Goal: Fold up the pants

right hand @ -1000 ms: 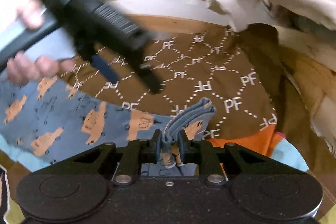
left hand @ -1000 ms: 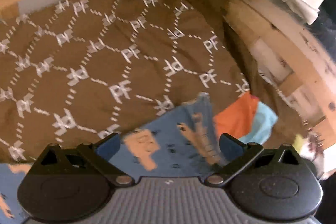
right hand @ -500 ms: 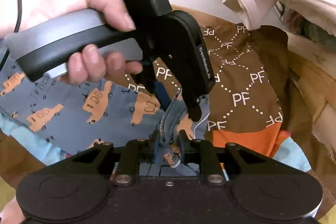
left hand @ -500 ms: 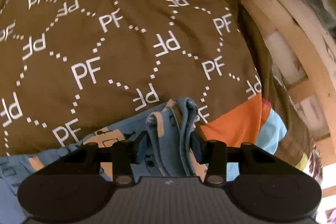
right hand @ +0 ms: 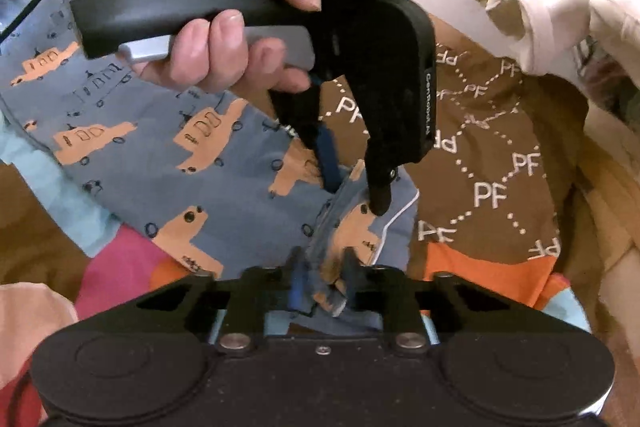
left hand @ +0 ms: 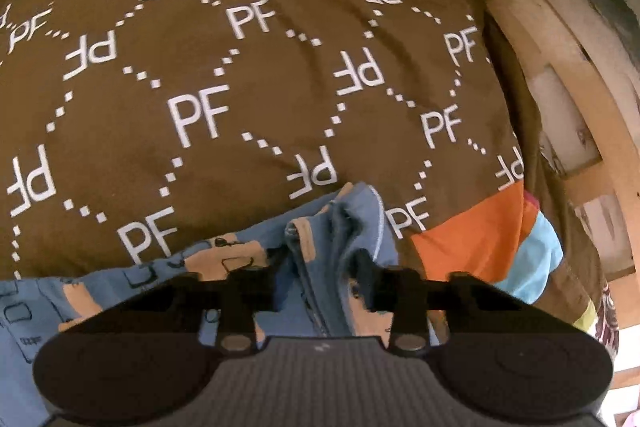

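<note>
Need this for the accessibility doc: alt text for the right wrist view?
Right gripper closing on a bunched edge of blue pants printed with orange vehicles, while a hand brings the left gripper down onto the same bunch just ahead. The pants lie on a brown PF-patterned bedcover.
</note>
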The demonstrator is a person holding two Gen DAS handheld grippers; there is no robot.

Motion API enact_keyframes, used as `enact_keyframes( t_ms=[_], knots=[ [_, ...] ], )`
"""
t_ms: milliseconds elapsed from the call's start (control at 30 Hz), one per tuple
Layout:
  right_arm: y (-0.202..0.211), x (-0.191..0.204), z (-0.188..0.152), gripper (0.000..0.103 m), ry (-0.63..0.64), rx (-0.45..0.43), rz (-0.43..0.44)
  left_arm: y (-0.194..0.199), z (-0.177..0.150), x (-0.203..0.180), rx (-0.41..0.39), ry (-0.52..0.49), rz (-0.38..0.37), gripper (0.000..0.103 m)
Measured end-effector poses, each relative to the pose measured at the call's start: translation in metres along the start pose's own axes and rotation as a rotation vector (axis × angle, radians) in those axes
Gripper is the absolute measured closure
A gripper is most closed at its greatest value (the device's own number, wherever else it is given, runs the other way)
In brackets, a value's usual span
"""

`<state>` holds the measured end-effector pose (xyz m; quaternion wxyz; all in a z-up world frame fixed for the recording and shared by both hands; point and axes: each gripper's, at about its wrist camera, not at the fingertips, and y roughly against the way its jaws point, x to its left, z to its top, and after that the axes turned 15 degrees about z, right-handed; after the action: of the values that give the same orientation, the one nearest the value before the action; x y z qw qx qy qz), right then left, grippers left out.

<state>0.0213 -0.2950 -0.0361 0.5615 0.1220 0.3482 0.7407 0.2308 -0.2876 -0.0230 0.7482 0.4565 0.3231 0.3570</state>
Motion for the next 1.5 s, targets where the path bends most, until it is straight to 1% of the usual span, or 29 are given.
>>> enact_keyframes(
  t_ms=[33,67,233,333,533,700,800,900,1000,1100,1200,1500],
  knots=[
    [0.001,0.001,0.0,0.087,0.0,-0.003,0.001,0.001,0.0,-0.001,-0.002,-0.002,0.001,0.077],
    [0.001,0.002,0.0,0.088,0.002,-0.007,0.002,0.001,0.0,-0.001,-0.002,-0.004,-0.001,0.085],
    [0.011,-0.004,0.003,0.09,-0.06,-0.045,0.02,0.008,0.002,-0.001,-0.01,-0.007,-0.013,0.09],
    [0.02,-0.009,0.007,0.09,-0.115,-0.071,0.045,0.016,0.001,-0.002,-0.019,-0.024,-0.005,0.092],
    [0.034,-0.005,0.024,0.09,-0.156,-0.119,0.109,0.044,-0.007,0.012,-0.056,-0.051,0.009,0.093],
    [0.033,0.011,0.037,0.09,-0.181,-0.131,0.198,0.066,-0.022,0.04,-0.072,-0.049,0.019,0.093],
    [0.029,0.026,0.044,0.09,-0.162,-0.131,0.25,0.077,-0.038,0.062,-0.077,-0.043,0.045,0.093],
    [0.021,0.042,0.049,0.09,-0.131,-0.118,0.295,0.079,-0.052,0.077,-0.085,-0.039,0.091,0.093],
    [0.01,0.057,0.053,0.09,-0.115,-0.103,0.34,0.074,-0.066,0.092,-0.069,-0.027,0.139,0.093],
    [-0.006,0.072,0.052,0.09,-0.102,-0.08,0.388,0.067,-0.073,0.109,-0.048,0.007,0.144,0.093],
    [-0.016,0.084,0.05,0.09,-0.063,-0.067,0.39,0.059,-0.079,0.117,-0.042,0.022,0.141,0.093],
    [-0.015,0.085,0.047,0.089,-0.072,-0.069,0.386,0.059,-0.081,0.122,-0.044,0.021,0.129,0.093]
  ],
)
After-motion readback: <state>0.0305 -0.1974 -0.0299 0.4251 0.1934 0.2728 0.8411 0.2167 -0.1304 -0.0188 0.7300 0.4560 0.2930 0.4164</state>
